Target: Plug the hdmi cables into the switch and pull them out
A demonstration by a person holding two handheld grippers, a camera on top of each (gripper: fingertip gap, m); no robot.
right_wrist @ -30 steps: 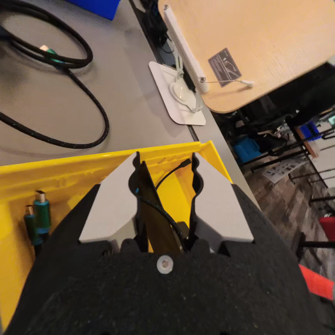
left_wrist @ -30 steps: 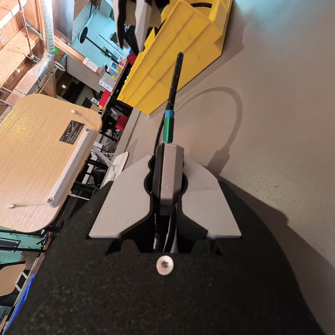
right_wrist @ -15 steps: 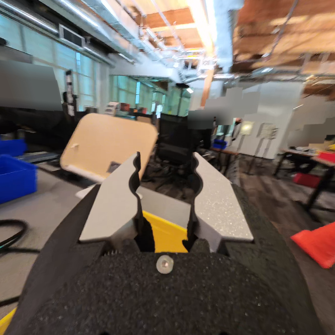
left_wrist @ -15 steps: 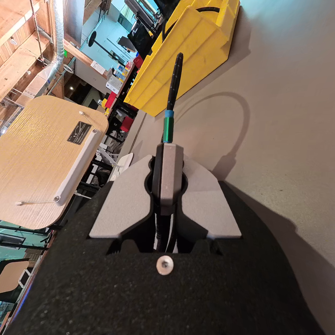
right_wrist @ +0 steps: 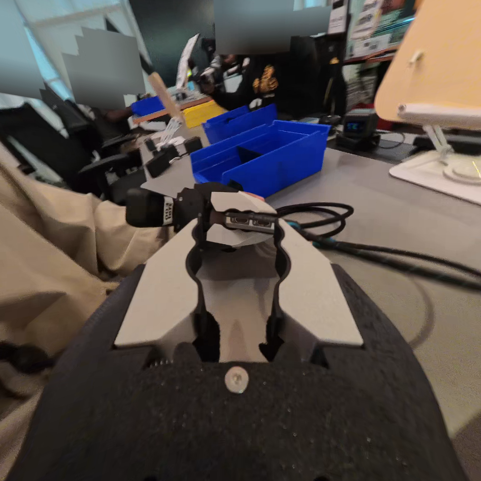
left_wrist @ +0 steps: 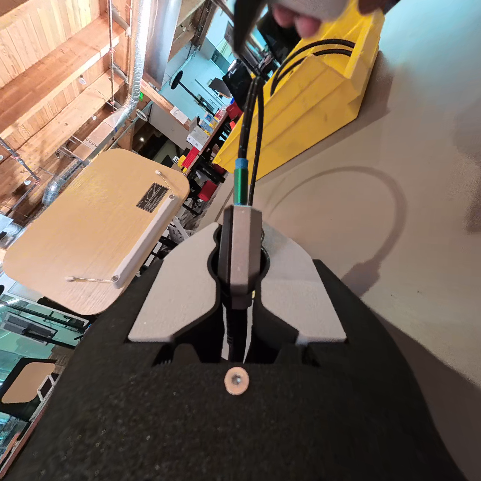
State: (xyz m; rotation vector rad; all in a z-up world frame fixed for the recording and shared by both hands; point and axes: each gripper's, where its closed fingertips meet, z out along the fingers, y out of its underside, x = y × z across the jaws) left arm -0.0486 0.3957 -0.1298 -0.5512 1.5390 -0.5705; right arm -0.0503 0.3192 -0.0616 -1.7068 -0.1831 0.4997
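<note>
2 switch (right_wrist: pixel 250 221) ports visible, right view only

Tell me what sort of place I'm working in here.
Probably a shared workshop or lab office. The grey worktable carries blue parts bins and a yellow bin, office chairs stand behind, and exposed wooden beams and metal ducting run overhead.
</note>
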